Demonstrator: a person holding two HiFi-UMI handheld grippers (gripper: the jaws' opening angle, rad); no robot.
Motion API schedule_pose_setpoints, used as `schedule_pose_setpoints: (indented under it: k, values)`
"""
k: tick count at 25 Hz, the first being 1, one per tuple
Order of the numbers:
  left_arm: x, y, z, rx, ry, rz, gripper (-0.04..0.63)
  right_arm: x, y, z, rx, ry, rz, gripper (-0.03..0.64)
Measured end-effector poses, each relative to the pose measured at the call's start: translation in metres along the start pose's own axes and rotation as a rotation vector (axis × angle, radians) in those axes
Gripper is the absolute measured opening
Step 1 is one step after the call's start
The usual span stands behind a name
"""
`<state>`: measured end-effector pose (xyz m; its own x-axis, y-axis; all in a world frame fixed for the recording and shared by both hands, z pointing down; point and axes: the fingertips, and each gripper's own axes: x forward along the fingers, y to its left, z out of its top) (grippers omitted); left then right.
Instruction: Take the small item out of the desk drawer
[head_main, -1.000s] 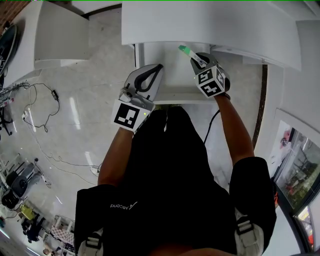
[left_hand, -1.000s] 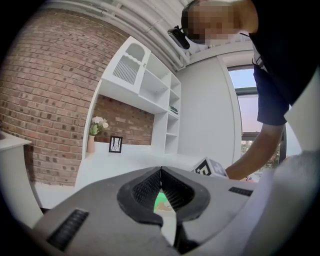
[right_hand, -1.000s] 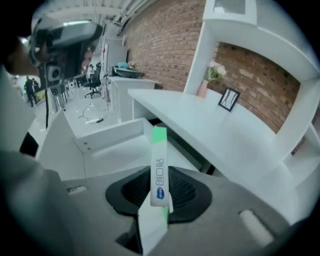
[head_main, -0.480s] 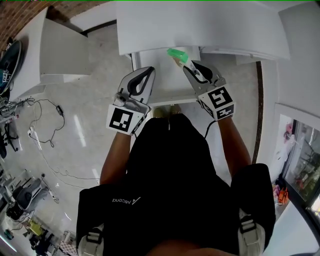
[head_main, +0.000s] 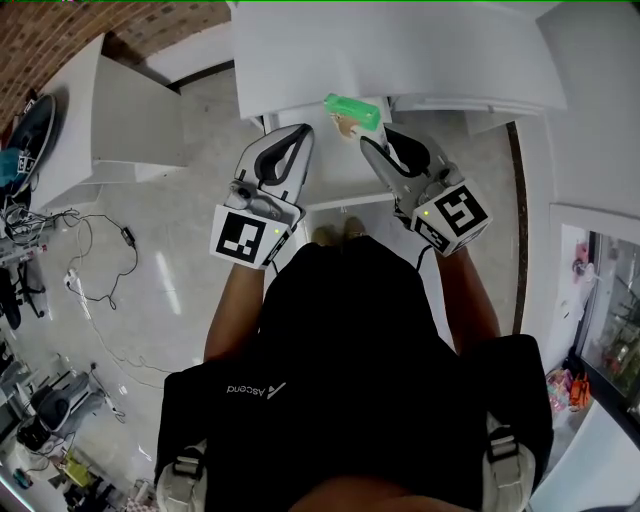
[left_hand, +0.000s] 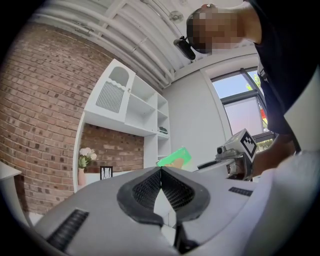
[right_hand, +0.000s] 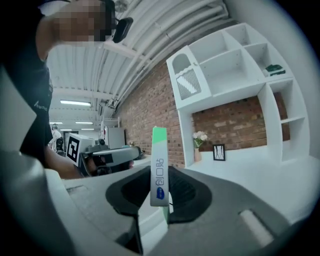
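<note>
My right gripper (head_main: 372, 142) is shut on a small green and white box (head_main: 352, 110), held up above the open white drawer (head_main: 340, 190) under the desk (head_main: 400, 50). In the right gripper view the box (right_hand: 159, 167) stands upright, edge on, pinched between the dark pads (right_hand: 186, 192). My left gripper (head_main: 300, 135) hovers over the drawer's left side, its jaws shut with nothing in them. In the left gripper view its pads (left_hand: 172, 187) meet at a point, and the green box (left_hand: 174, 157) and the right gripper (left_hand: 239, 150) show beyond them.
A white cabinet (head_main: 130, 110) stands to the left of the desk. Cables (head_main: 100, 240) lie on the pale floor at the left. A white shelf unit (right_hand: 235, 70) and a vase of flowers (right_hand: 200, 137) stand against a brick wall (left_hand: 45, 100).
The right gripper has lifted the green box up out of the drawer and drawn back toward the person. The left gripper has stayed shut near the drawer's left side.
</note>
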<state>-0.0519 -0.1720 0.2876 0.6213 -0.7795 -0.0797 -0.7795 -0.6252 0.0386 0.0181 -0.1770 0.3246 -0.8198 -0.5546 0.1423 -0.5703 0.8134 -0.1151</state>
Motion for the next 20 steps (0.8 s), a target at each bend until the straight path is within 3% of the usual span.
schedule_pose_setpoints:
  k: [6, 10, 20]
  values:
    - [-0.001, -0.019, 0.022, 0.033, -0.05, -0.025, -0.002, -0.017, 0.012, 0.033, 0.013, -0.098, 0.032, 0.095]
    - [0.003, -0.033, 0.032, 0.045, -0.038, -0.03, -0.002, -0.035, 0.01, 0.049, 0.038, -0.146, 0.044, 0.095]
    - [0.005, -0.044, 0.038, 0.063, -0.05, -0.027, -0.002, -0.05, 0.013, 0.053, 0.042, -0.159, 0.067, 0.095]
